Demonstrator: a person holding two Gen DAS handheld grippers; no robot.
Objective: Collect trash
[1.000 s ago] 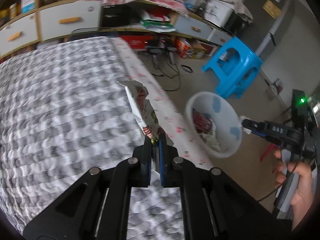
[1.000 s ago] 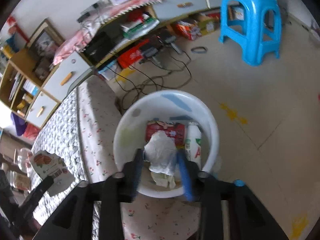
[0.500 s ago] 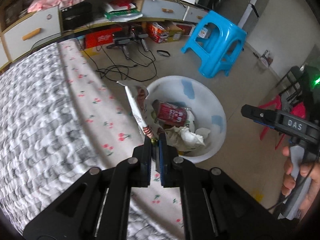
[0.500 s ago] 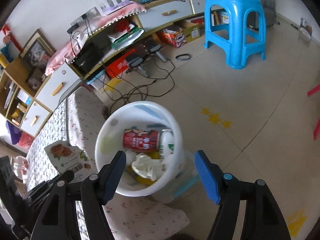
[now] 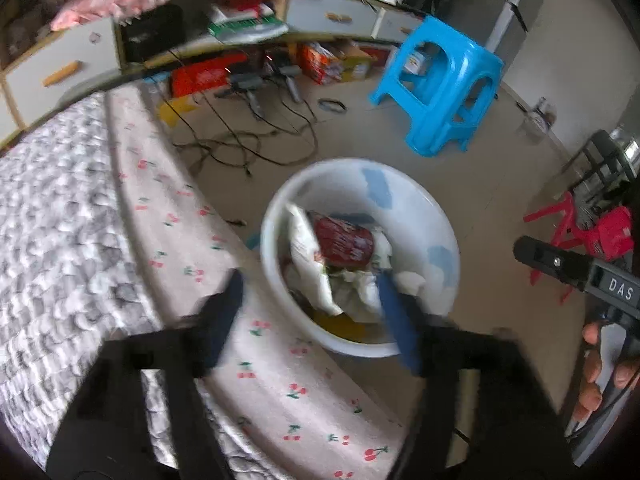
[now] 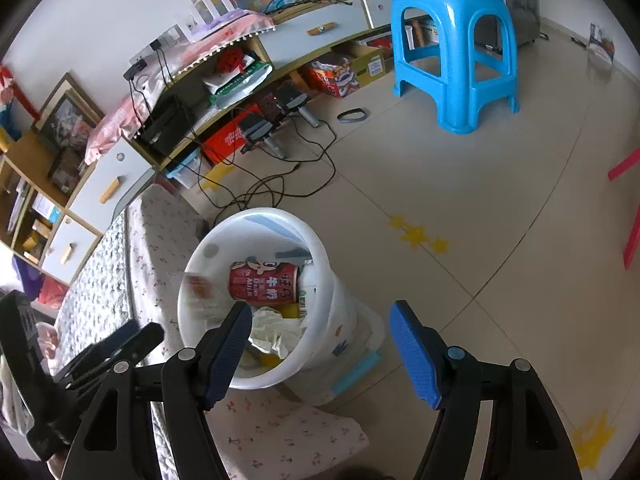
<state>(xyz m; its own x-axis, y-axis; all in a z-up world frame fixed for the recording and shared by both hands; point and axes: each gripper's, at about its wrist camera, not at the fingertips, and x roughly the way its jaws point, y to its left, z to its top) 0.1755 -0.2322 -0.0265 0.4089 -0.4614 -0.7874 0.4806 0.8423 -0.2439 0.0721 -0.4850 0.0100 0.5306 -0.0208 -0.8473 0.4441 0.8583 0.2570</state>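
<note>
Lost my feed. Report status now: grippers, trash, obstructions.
Left gripper open, empty, above white bin. Right gripper open, empty. Snack wrapper in bin beside red can and crumpled tissue. Nothing blocking the bin.

We are seeing a white bin dotted with pale blue patches, a red can with white lettering and white tissue inside it. A bright blue stool is showing on the beige floor, which is carrying yellow stars. The bed is wearing grey-white check, its sheet pink with red cherries. Our fingers are showing blue pads.
</note>
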